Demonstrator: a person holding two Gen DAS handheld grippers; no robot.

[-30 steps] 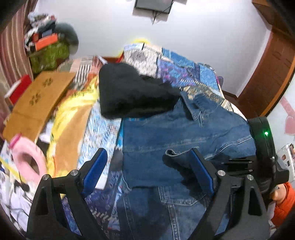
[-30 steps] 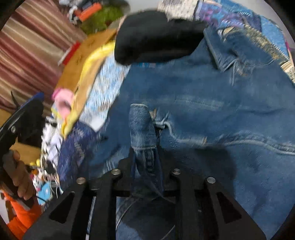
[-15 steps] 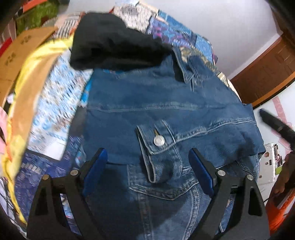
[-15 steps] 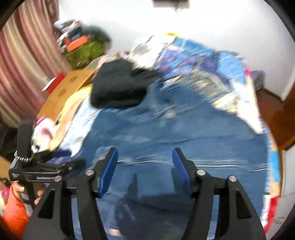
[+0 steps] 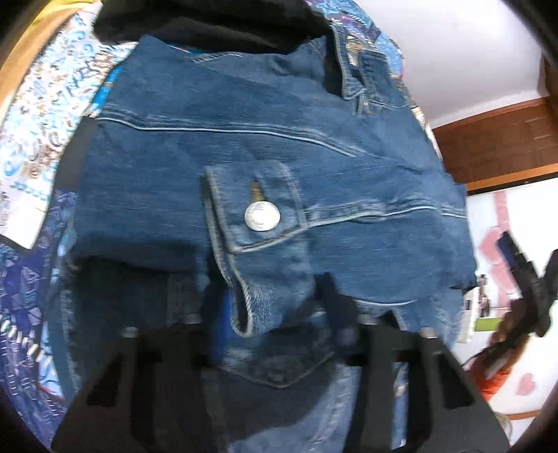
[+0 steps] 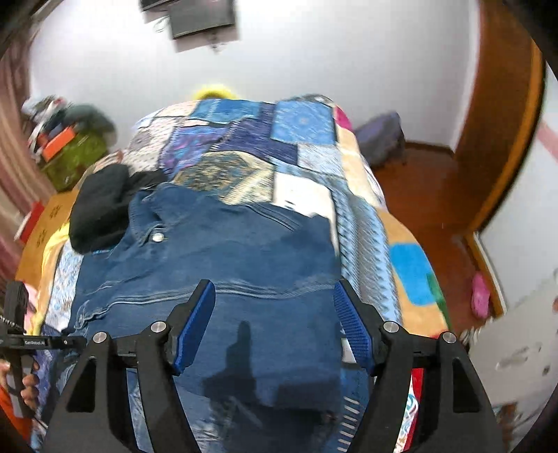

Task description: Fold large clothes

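Denim jacket (image 6: 223,265): one, lying flat on the patchwork bedspread (image 6: 303,153), its near part folded over into a second layer.
Black garment (image 6: 101,205): one, bunched at the jacket's collar end and touching it.
Grippers: two. The left gripper (image 5: 275,313) is down on the jacket with a sleeve cuff (image 5: 258,278) between its fingers; motion blur hides whether they pinch it, so I cannot tell. The right gripper (image 6: 275,324) hovers over the folded layer, spread wide with nothing between the pads.
Left wrist view only: the cuff's one metal button (image 5: 262,216) and its stitching, close up.
Right wrist view only: the whole bed, a wall-mounted screen (image 6: 202,15), wooden floor (image 6: 429,195), and another button (image 6: 157,237) by the collar.
Jacket heading: long axis runs along the bed, collar at the far end, away from both cameras.
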